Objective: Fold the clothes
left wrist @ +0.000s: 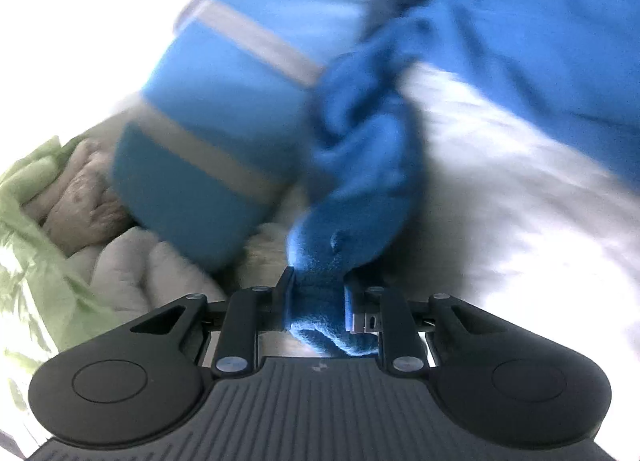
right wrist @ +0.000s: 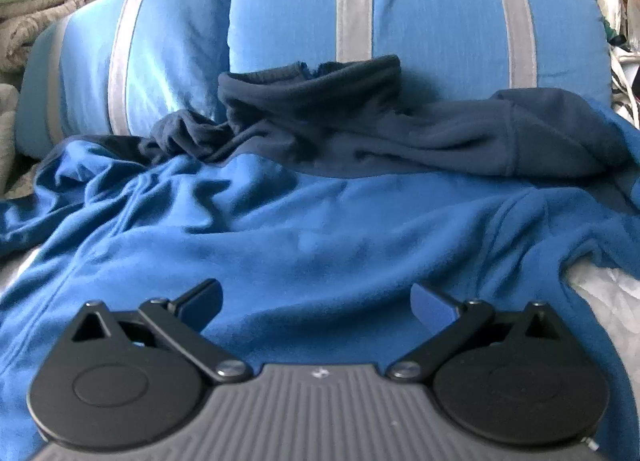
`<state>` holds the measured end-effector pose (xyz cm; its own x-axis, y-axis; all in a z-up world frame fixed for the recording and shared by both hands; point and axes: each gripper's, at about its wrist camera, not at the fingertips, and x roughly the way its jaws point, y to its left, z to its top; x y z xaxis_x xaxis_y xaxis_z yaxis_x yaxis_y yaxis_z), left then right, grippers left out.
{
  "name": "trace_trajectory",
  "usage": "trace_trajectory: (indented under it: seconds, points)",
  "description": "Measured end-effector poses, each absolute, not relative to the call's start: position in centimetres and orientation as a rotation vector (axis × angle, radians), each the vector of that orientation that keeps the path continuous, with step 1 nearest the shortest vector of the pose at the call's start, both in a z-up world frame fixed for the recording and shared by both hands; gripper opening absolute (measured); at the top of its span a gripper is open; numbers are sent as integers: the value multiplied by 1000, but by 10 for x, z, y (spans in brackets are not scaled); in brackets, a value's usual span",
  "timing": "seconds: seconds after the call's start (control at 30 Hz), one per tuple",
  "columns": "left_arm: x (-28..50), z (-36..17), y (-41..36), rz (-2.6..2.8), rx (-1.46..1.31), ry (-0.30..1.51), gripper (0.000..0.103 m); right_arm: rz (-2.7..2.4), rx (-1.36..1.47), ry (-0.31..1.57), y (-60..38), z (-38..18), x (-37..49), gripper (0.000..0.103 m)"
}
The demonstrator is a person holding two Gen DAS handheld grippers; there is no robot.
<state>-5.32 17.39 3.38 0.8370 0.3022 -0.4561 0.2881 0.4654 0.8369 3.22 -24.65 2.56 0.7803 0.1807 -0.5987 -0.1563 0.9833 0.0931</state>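
Observation:
A blue fleece top (right wrist: 304, 229) with a dark navy collar and shoulders (right wrist: 360, 117) lies spread on the bed, collar against the pillows. My right gripper (right wrist: 316, 301) stands open just above the fleece body, nothing between its fingers. In the left wrist view my left gripper (left wrist: 318, 293) is shut on a twisted blue sleeve (left wrist: 356, 165) of the fleece, which stretches away from the jaws toward the blue body (left wrist: 520, 29) at upper right. That view is blurred by motion and tilted.
Two blue pillows with grey stripes (right wrist: 420, 17) (right wrist: 132, 69) stand behind the fleece; one shows blurred (left wrist: 224, 109) in the left wrist view. Folded beige and green blankets (right wrist: 36, 1) (left wrist: 52, 197) lie at the left. White bedsheet (left wrist: 500, 189) shows beside the sleeve.

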Motion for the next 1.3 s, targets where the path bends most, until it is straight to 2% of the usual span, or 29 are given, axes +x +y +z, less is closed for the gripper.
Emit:
trace_trajectory:
  seconds: [0.17, 0.27, 0.3, 0.37, 0.47, 0.63, 0.7, 0.8, 0.9, 1.1, 1.3]
  points:
    - [-83, 2, 157, -42, 1152, 580, 23, 176, 44, 650, -248, 26, 33, 103]
    - [-82, -2, 157, -23, 1103, 600, 28, 177, 43, 651, -248, 26, 32, 103]
    - [-82, -3, 158, -20, 1103, 609, 33, 177, 43, 652, -248, 25, 32, 103]
    - [-82, -4, 161, -19, 1088, 631, 61, 175, 42, 654, -249, 25, 33, 103]
    - [-90, 13, 169, -35, 919, 664, 65, 168, 57, 667, -251, 25, 34, 103]
    - [-100, 59, 208, -15, 325, 722, 65, 176, 112, 685, -257, 26, 35, 103]
    - [-100, 67, 239, -66, -49, 751, 67, 172, 124, 692, -258, 25, 35, 103]
    - [-99, 52, 288, -189, -665, 768, 70, 165, 140, 705, -260, 24, 36, 103]
    - [-98, 22, 321, -180, -1097, 729, 71, 165, 158, 714, -262, 23, 36, 103]
    - [-94, -26, 343, -163, -1513, 637, 71, 164, 160, 726, -263, 21, 37, 103]
    - [-90, -56, 338, -106, -1710, 602, 68, 170, 161, 734, -262, 20, 38, 103]
